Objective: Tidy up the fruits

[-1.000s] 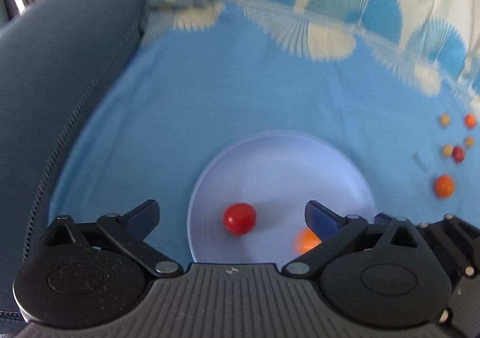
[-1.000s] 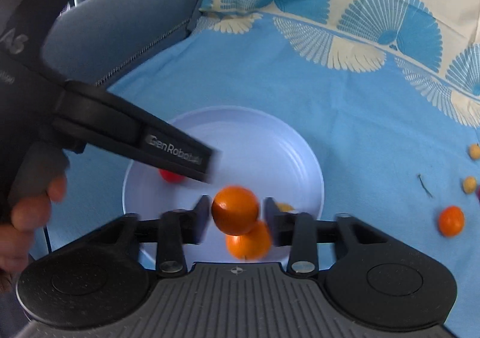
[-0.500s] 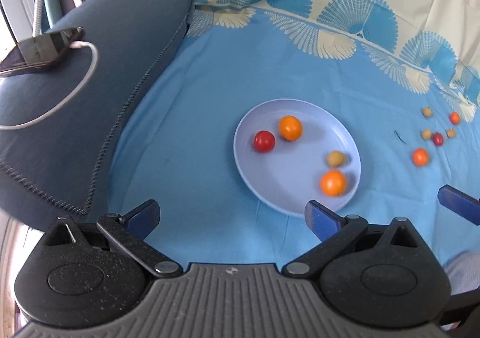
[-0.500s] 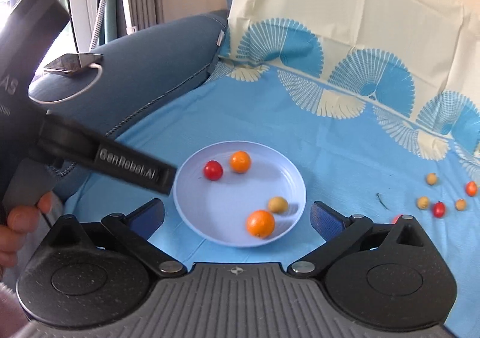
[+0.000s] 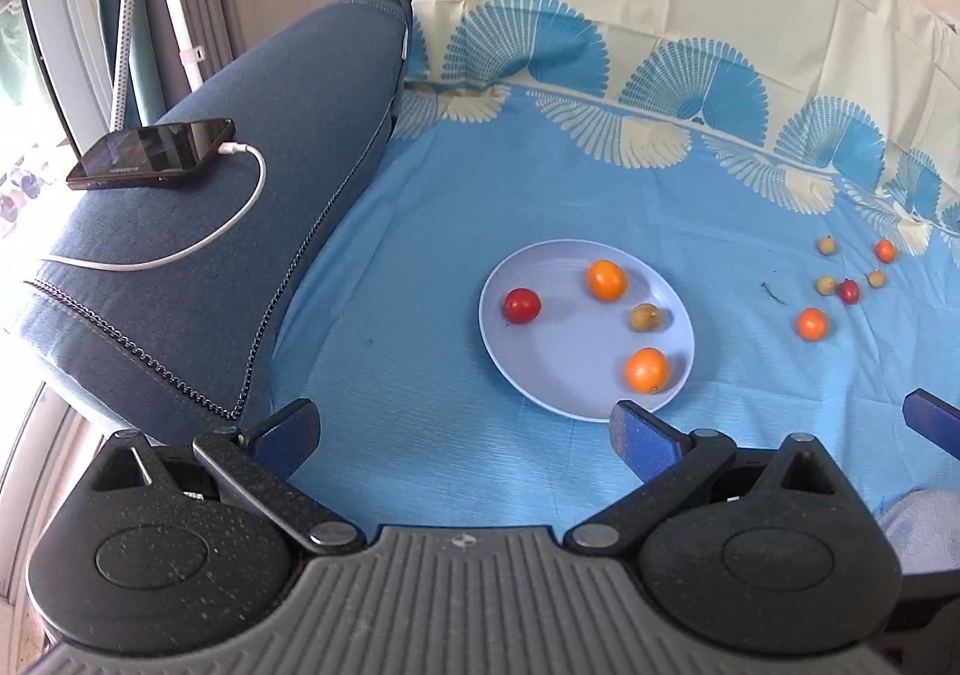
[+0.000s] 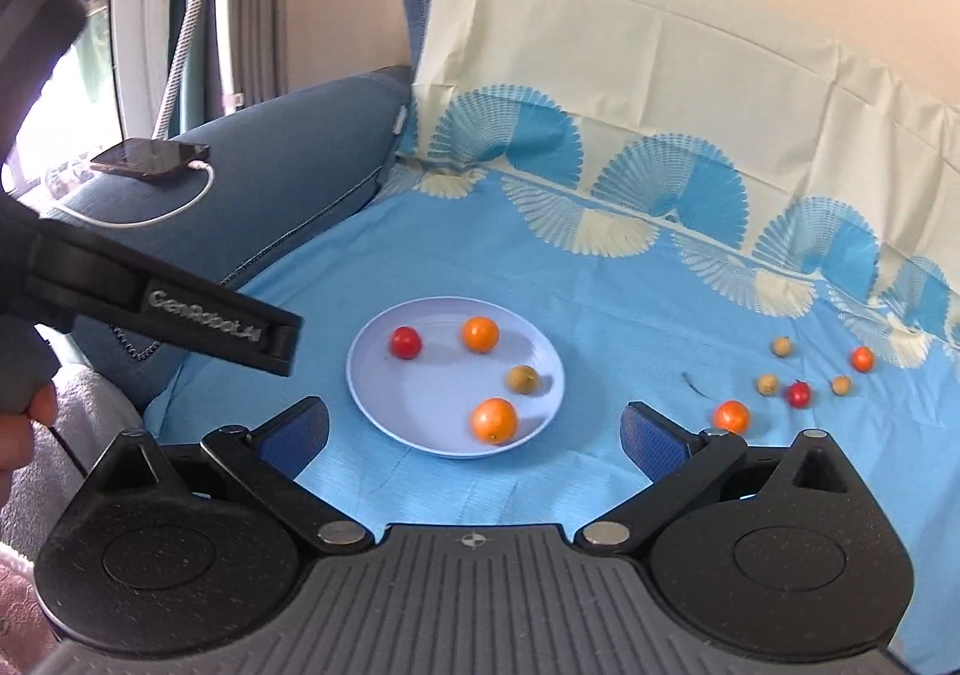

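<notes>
A pale blue plate (image 5: 540,375) lies on the blue cloth and holds a red tomato (image 5: 522,305), two oranges (image 5: 606,279) (image 5: 647,370) and a small yellow-brown fruit (image 5: 646,317). Right of the plate, several small fruits are scattered on the cloth, among them an orange (image 5: 812,323) and a red one (image 5: 848,290). My left gripper (image 5: 462,429) hangs open and empty, short of the plate's near rim. In the right wrist view the same plate (image 6: 432,393) lies ahead, and my right gripper (image 6: 474,429) stands wide open with nothing held.
A dark blue sofa arm (image 5: 240,255) rises at the left, with a phone (image 5: 150,153) on a white cable on top. A cream cloth covers the backrest behind. The left gripper's body (image 6: 180,315) and a person's hand (image 6: 24,423) fill the left of the right wrist view.
The right gripper opened and let go of an orange, which now lies on the plate. Both grippers drew back and up, so the plate looks smaller and farther away.
</notes>
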A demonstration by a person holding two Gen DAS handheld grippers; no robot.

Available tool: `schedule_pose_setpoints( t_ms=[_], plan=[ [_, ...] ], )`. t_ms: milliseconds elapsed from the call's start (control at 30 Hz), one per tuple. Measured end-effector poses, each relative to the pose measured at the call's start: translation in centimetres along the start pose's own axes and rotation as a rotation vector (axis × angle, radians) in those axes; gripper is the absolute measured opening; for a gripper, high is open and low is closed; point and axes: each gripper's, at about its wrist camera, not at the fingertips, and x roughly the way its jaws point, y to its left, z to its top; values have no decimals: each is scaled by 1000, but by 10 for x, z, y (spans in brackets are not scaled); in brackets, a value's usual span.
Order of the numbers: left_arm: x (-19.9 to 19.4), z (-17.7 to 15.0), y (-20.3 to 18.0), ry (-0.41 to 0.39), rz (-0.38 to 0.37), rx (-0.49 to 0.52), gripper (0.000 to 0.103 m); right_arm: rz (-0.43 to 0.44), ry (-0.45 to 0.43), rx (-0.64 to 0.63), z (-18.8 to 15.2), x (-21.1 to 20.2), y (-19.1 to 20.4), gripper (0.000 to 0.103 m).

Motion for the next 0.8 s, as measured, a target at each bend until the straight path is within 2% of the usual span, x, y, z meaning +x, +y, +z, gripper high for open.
schedule_pose_setpoints(
  t_ms=[167,333,800],
  plan=[
    [-11,-2,-3,-21,3,9,103,-25,-32,28,-2,-12,-6,102],
    [-21,-3,-7,-43,5,25,103,-73,-81,-1,-2,-23,-5,102],
    [-35,-8,-8,-75,18,39,103,-71,-50,-15,-2,-32,-1,102]
  ],
)
